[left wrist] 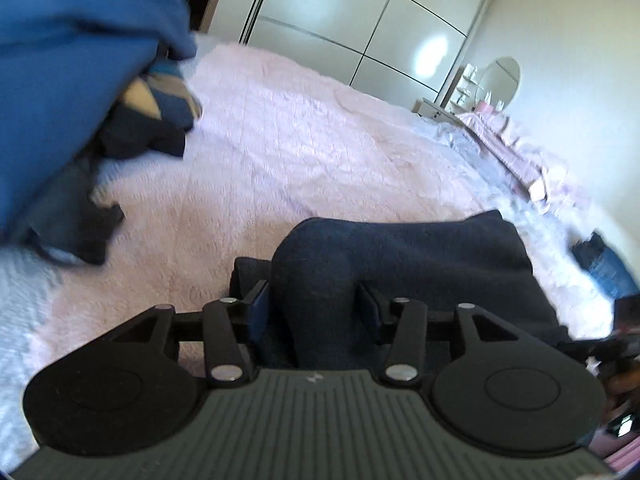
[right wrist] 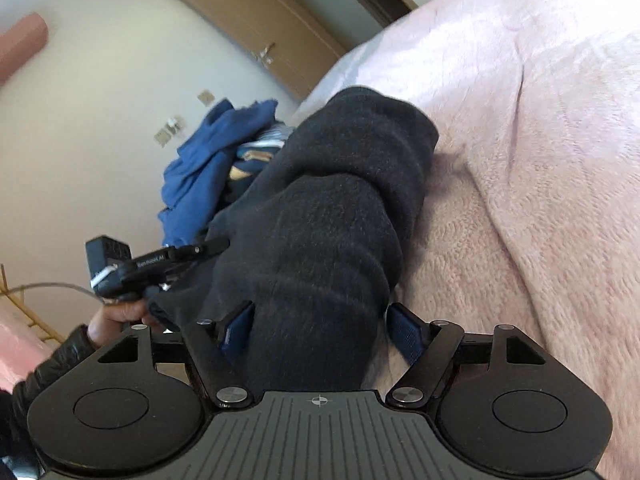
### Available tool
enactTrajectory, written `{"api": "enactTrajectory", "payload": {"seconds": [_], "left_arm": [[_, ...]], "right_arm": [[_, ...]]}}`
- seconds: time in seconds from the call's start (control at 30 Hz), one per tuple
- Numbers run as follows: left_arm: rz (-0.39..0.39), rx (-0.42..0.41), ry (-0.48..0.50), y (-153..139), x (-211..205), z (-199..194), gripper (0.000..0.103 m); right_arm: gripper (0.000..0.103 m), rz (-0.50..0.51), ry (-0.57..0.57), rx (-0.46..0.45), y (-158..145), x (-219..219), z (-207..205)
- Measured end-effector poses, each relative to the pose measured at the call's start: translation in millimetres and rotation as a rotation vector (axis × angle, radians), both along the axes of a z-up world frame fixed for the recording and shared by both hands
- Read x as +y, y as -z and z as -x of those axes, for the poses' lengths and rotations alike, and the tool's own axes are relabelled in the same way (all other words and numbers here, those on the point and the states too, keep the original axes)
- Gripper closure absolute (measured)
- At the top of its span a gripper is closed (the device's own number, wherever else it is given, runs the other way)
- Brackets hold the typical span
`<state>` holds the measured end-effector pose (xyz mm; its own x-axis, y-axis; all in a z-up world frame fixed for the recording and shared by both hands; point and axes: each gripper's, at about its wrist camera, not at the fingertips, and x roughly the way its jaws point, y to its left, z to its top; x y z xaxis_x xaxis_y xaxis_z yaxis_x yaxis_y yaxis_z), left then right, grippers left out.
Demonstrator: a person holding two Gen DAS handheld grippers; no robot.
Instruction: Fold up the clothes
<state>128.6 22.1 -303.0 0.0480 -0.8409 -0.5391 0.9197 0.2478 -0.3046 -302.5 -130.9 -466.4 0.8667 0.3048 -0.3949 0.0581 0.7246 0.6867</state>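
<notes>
Dark garment: navy-to-charcoal fleece garment, bunched into thick rolls, lies on the bed and runs between both pairs of fingers.
Bed: pink quilted bedspread covers it; the garment rests near the edge closest to the cameras.
Left gripper: fingers stand at a middling width, a fold of the dark garment between the blue pads; the right-hand pad lies against the cloth, and the left-hand pad sits just beside it with a sliver of gap. Whether the pads press on it I cannot tell.
Right gripper: fingers spread wide around a thick roll of the same garment; the left-hand pad touches the cloth, and the right-hand pad stands clear of it over the bedspread.
Clothes pile: blue top heaped with striped and dark pieces, on the bed beyond the garment, well apart from the fingers.
Person: a hand in a dark sleeve holds the left gripper's handle, seen from the right wrist view.
Background: white wardrobe doors, a round mirror, a wooden door.
</notes>
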Motion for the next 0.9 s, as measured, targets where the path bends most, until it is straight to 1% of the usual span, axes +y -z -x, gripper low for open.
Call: {"api": "enactTrajectory", "payload": {"seconds": [0.07, 0.13, 0.2, 0.23, 0.3, 0.37, 0.4, 0.47, 0.53, 0.63, 0.73, 0.8, 0.83, 0.9], "left_arm": [[-0.019, -0.106, -0.012, -14, 11, 18, 0.059], [-0.032, -0.208, -0.024, -29, 25, 36, 0.059], [-0.020, -0.281, 0.002, -41, 41, 55, 0.057], [-0.015, -0.298, 0.011, -43, 49, 62, 0.057], [-0.014, -0.300, 0.032, -44, 60, 75, 0.057], [-0.028, -0.320, 0.048, -36, 65, 86, 0.057], [-0.046, -0.333, 0.049, -30, 65, 88, 0.057], [-0.107, -0.335, 0.039, -13, 61, 86, 0.058], [-0.120, -0.293, 0.027, 2, 62, 78, 0.057], [-0.095, -0.244, 0.018, 12, 69, 68, 0.055], [-0.079, -0.222, 0.021, 13, 73, 64, 0.052], [-0.077, -0.243, 0.033, 11, 74, 66, 0.052], [-0.078, -0.259, 0.037, 9, 75, 68, 0.052], [-0.073, -0.300, 0.033, 1, 78, 75, 0.053]], "right_arm": [[0.028, -0.001, 0.046, -0.016, -3, 5, 13], [0.028, -0.026, 0.101, -0.022, -6, 9, 29], [0.028, -0.058, 0.141, -0.019, -9, 13, 44], [0.028, -0.072, 0.146, -0.026, -11, 15, 48], [0.028, -0.094, 0.155, -0.036, -13, 18, 55], [0.028, -0.113, 0.186, -0.030, -14, 19, 56], [0.028, -0.128, 0.197, -0.031, -13, 20, 55], [0.028, -0.156, 0.217, -0.029, -10, 20, 52], [0.029, -0.174, 0.233, -0.017, -4, 21, 46], [0.029, -0.152, 0.251, 0.007, 3, 24, 39], [0.035, -0.126, 0.242, 0.024, 5, 29, 36], [0.045, -0.111, 0.231, 0.035, 5, 30, 35], [0.055, -0.103, 0.226, 0.040, 5, 31, 35], [0.060, -0.090, 0.222, 0.042, 6, 34, 37]]}}
